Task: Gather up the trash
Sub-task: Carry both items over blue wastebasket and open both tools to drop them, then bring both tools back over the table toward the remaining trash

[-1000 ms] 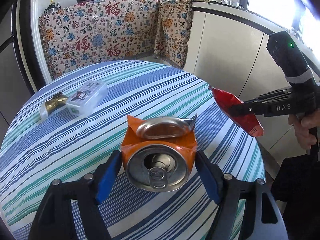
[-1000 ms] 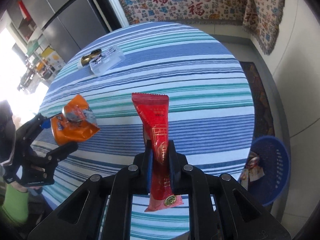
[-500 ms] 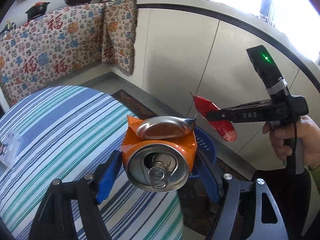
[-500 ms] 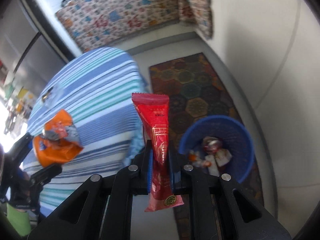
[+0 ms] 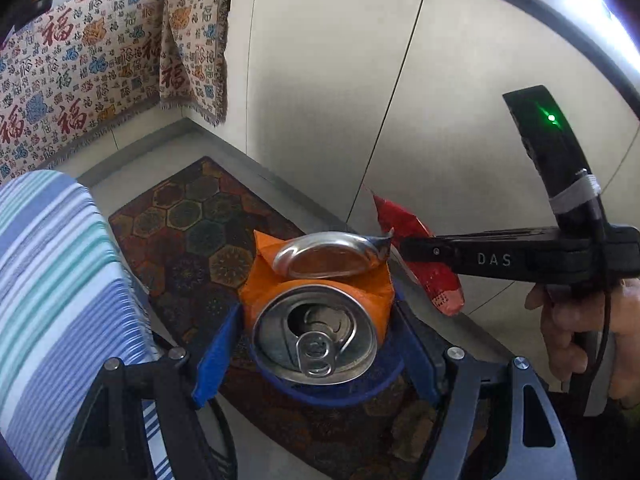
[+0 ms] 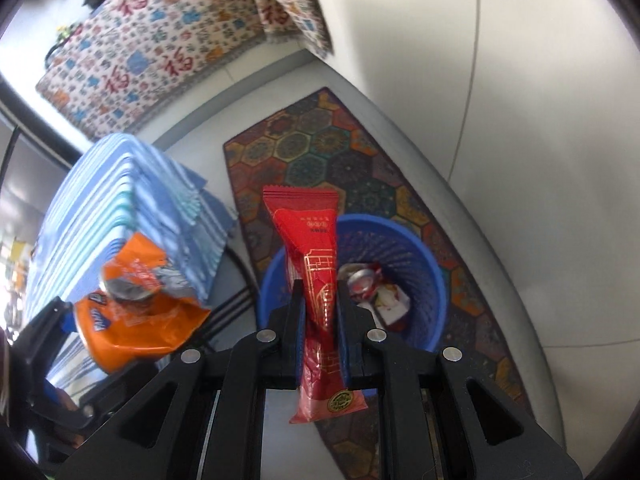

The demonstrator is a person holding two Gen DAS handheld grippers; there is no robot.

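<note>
A: Orange crushed can (image 5: 320, 304) is clamped between the blue pads (image 5: 216, 356) of the left gripper (image 5: 316, 344); jaws are held wide, pressed on both sides of the can, pull-tab end facing the camera.

B: Right side?

A: Red wrapper (image 6: 318, 304) is pinched in the right gripper (image 6: 320, 320), jaws nearly shut on its middle, both ends sticking out. A hand (image 5: 580, 332) is seen on that gripper's handle in the left view.

B: Location of the trash?

A: Both items are held in the air over the floor, off the table. The can is seen directly over the blue basket (image 6: 424, 252) in the left view, only the basket's rim showing under it. The wrapper is held above the basket's near rim in the right view.

B: Basket contents?

A: A crushed can and some wrappers are seen inside, details blurred. The basket is set on a patterned rug (image 6: 320, 148), beside the striped tablecloth (image 5: 52, 280). White cabinets (image 5: 340, 80) and a patterned cloth (image 5: 80, 72) are noted behind.
</note>
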